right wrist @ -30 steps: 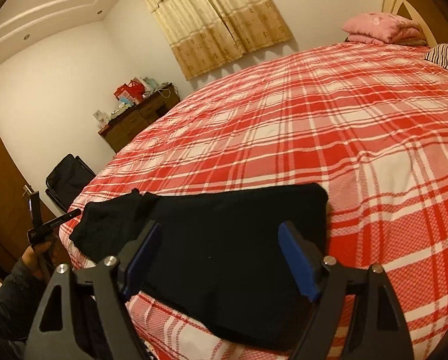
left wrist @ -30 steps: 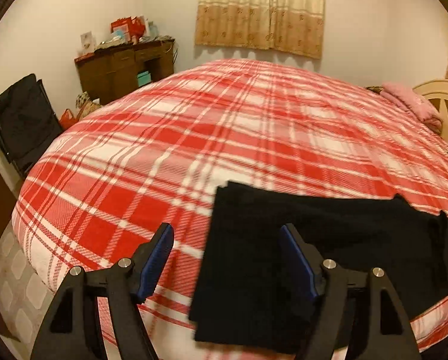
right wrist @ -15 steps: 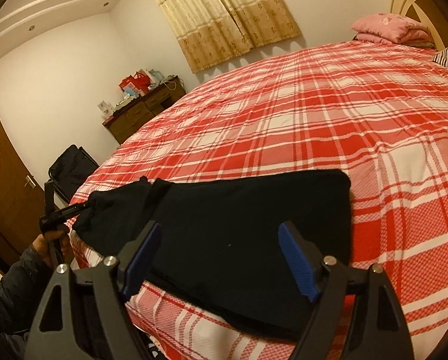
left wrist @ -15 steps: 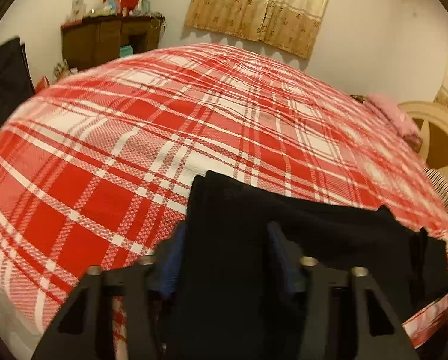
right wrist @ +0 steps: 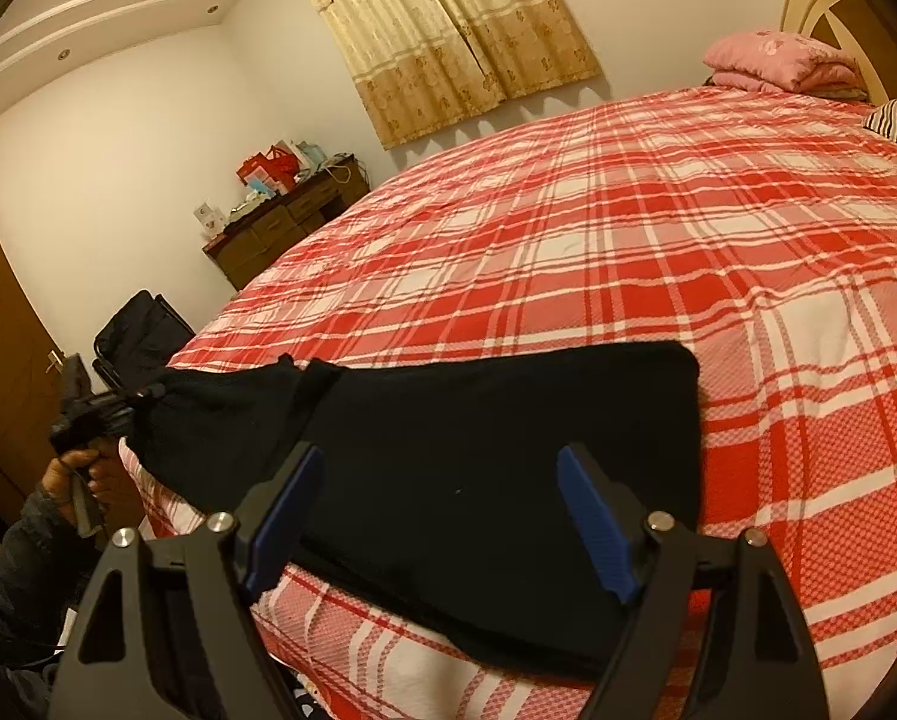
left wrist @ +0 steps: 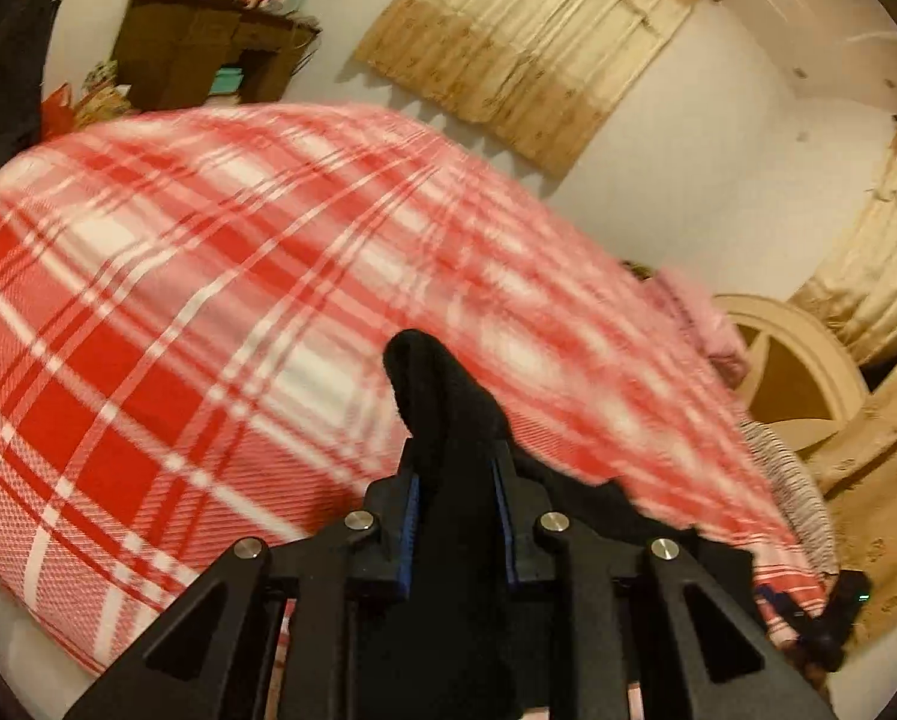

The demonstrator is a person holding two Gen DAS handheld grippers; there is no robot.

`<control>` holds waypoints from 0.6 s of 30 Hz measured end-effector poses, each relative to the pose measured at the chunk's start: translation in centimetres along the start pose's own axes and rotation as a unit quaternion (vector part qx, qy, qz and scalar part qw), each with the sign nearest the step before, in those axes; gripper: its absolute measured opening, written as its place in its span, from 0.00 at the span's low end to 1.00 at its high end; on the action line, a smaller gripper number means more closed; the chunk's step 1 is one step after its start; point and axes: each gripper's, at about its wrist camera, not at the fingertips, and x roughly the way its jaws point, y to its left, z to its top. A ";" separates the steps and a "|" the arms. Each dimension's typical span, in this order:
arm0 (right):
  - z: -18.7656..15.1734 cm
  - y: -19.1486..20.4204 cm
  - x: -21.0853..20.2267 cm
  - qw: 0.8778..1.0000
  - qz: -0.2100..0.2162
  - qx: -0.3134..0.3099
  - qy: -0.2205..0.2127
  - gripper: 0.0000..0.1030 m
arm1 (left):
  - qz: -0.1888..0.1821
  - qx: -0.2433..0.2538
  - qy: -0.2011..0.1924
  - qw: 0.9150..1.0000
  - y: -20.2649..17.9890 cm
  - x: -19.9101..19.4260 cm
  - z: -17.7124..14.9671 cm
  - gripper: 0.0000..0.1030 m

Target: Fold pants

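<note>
Our left gripper is clenched on the black pants, its blue-lined fingers pressed close against a bunch of dark cloth that pokes up past the tips in a rounded fold. Our right gripper stands released, its jaws spread wide above the pants with the blue pads touching nothing we can make out.

Largest in sight is the bed under a red and white plaid cover, blurred in the left wrist view. The pants lie on its near edge as a broad dark slab, flat at the right end and gathered into a lifted, puckered corner at the left. In the right wrist view that corner runs into the left gripper, held in our left hand just off the bed's edge.

Beyond the bed hang beige curtains; a dark wooden dresser stands against the wall. A folded pink blanket sits by the headboard.
</note>
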 end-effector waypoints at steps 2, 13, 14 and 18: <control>0.1 0.0 -0.2 1.000 -0.005 -0.001 -0.005 0.81 | -0.022 0.012 -0.010 1.000 -2.4 -0.7 0.5 0.20; 0.8 -1.1 -1.4 0.998 -0.035 0.016 -0.042 0.83 | -0.098 0.091 0.003 0.991 -13.6 -0.8 -0.3 0.20; 0.8 -1.3 -1.5 0.998 -0.037 0.021 -0.046 0.83 | -0.105 0.100 0.006 0.989 -14.6 -0.6 -0.4 0.20; 1.1 -2.3 -2.0 0.996 -0.049 0.040 -0.057 0.83 | -0.119 0.125 0.016 0.985 -17.3 0.2 -0.9 0.20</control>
